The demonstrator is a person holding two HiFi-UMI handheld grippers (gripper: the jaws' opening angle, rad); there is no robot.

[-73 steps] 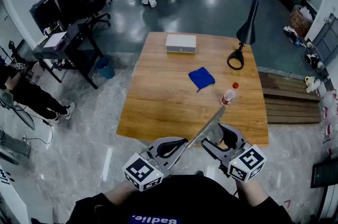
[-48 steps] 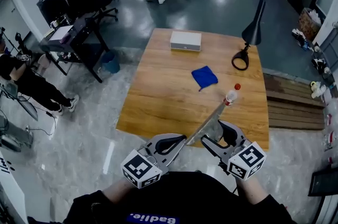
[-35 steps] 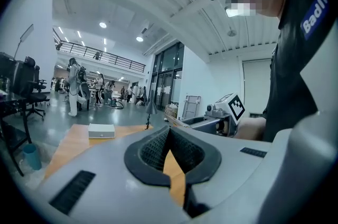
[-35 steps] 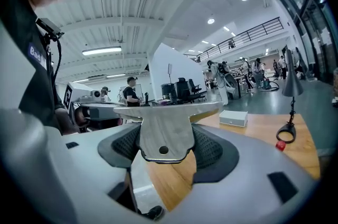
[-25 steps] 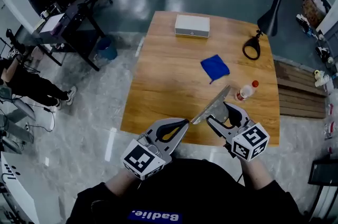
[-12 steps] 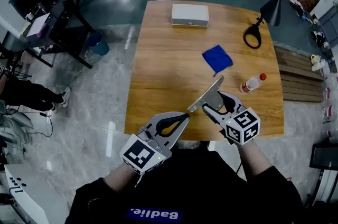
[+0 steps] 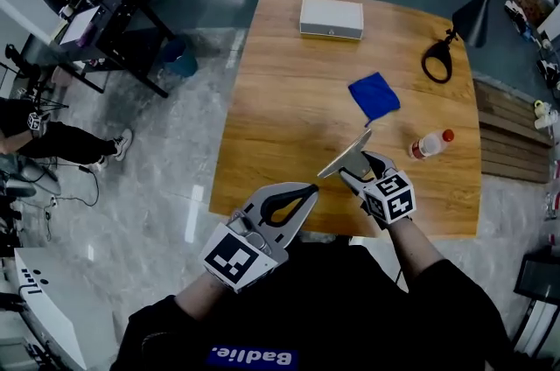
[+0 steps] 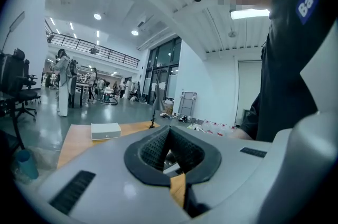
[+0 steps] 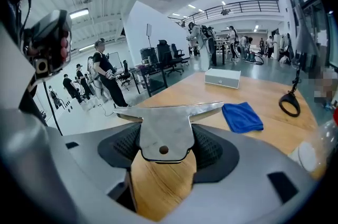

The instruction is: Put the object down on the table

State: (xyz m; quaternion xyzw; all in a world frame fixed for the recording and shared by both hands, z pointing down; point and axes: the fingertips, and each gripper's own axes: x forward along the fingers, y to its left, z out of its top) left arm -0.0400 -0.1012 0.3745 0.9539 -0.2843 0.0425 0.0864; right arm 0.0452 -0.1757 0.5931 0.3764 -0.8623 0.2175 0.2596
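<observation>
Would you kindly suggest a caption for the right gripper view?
Right gripper holding a metal scraper over the wooden table.

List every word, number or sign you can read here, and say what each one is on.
"Badlie": on the blue patch on the person's black shirt; the left gripper view shows only "Bad".
Marker cubes: black-and-white square patterns, no letters.
Bottle label: too small to read.
White box: front mark too small to read.
Metal scraper: no print visible.
</observation>
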